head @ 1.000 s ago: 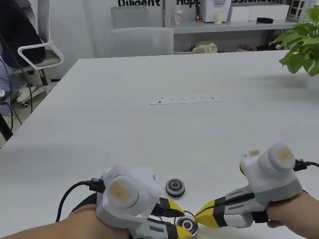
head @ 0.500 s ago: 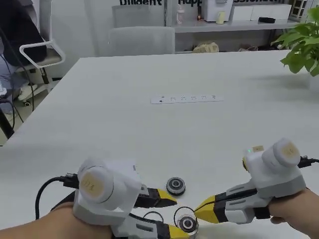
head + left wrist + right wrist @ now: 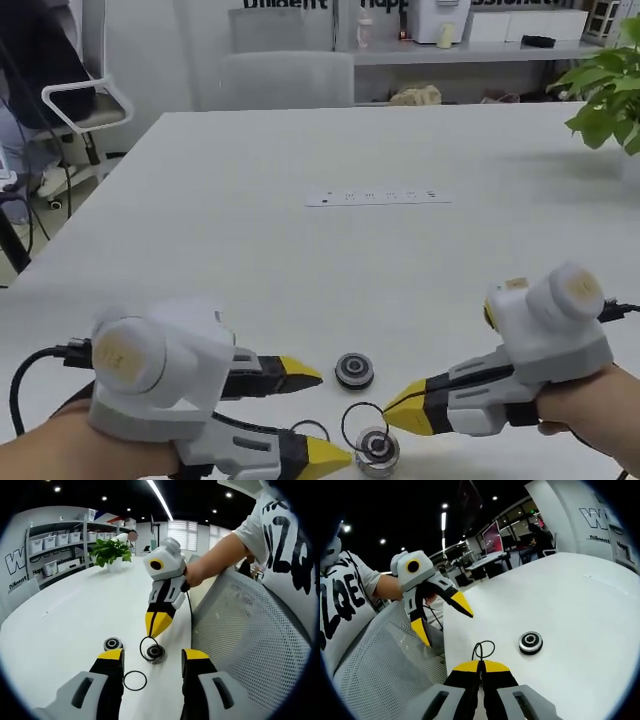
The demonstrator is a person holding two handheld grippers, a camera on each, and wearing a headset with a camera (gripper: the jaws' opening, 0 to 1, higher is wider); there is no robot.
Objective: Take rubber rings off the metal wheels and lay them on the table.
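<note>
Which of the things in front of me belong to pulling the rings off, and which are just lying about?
Job:
- right gripper, shut on a rubber ring
- left gripper, open
- near wheel and far wheel
- loose ring lying on the table

Lying about:
- power strip
- plant
- grey chair
</note>
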